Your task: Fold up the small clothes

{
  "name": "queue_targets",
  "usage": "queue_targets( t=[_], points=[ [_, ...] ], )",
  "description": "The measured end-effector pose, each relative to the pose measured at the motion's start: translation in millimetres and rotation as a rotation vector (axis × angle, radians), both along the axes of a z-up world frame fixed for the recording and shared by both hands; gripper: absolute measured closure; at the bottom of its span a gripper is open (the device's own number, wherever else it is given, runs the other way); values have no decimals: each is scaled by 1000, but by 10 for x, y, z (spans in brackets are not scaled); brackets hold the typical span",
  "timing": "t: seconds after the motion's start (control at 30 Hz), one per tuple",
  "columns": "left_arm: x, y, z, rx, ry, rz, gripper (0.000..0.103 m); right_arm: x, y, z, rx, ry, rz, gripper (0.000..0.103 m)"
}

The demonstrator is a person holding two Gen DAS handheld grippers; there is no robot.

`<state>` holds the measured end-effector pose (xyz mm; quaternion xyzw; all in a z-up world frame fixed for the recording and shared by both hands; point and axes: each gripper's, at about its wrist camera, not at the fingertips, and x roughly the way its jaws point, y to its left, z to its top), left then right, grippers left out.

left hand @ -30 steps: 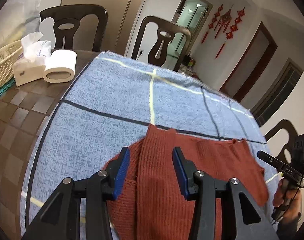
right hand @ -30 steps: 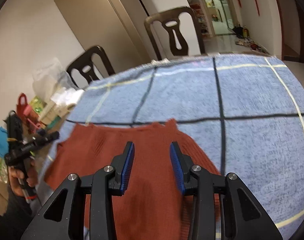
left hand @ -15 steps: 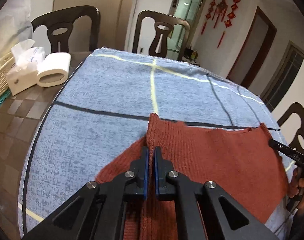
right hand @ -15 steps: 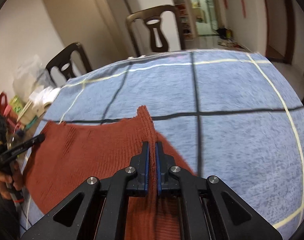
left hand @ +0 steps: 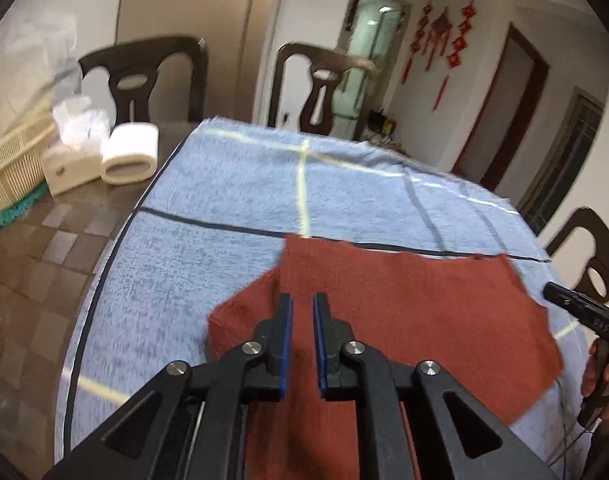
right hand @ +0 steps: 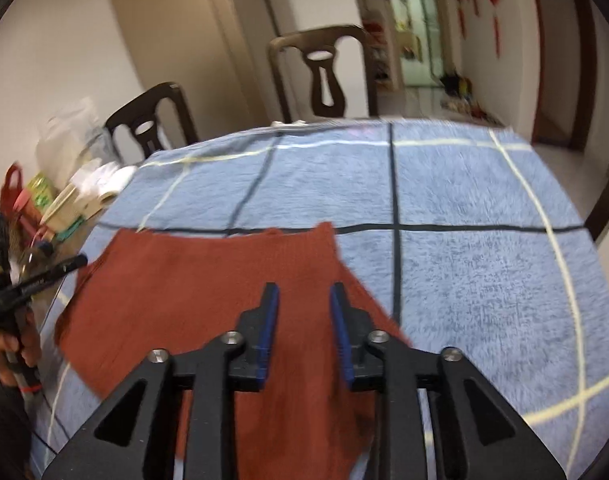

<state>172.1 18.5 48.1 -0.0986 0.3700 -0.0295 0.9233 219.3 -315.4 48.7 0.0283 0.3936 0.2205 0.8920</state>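
1. Left gripper: jaws have just been opening, now a narrow gap, nothing pinched; it hangs over the rust-red knit garment.
2. Right gripper: jaws also just been opening, wider gap than my left, nothing between the pads, red knit only below them.
3. Garment lies flat on the blue checked towel, near my edge of it, its far hem along the towel's dark cross stripe.
4. A flap sticks out from under the folded layer on the left side and one on the right side.
5. Step, my read: lengthwise fold just laid down and let go; both claws clear of the cloth.
6. Next move probably needs a re-grip at one end of the garment, both claws pinching both layers, then carrying it across for the cross fold. Keep edges aligned, knit slips.
7. Counts: one garment, one towel, two grippers, three dark chairs in all, one tissue pack, one paper roll, one woven basket.
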Motion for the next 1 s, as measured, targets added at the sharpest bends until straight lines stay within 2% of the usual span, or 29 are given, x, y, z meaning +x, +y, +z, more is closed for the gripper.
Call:
queue_targets(
  t=[0.07,0.2,0.27,0.37,0.43,0.63,1.0],
  points=[
    [-167,-156,73,-14,-26,-51,75,-165,152,5,-17,-5,53,75],
    [-363,-574,24,-19,-9,-176,75,-465,500,-102,-77,-11,162,75],
    [-380,-772,-103,9,20,-221,75,-530,627,-213,-120,-4,190,75],
    [-322,-900,-320,56,87,-218,75,-519,652,-350,-145,8,183,75],
    [-335,-929,-321,80,63,-211,75,-545,607,-329,-141,13,176,75],
    [-346,-976,-285,103,73,-187,75,-630,539,-222,-146,-20,148,75],
    [-397,-1000,-332,123,56,-180,75,-591,453,-321,-140,5,126,75]
  ],
)
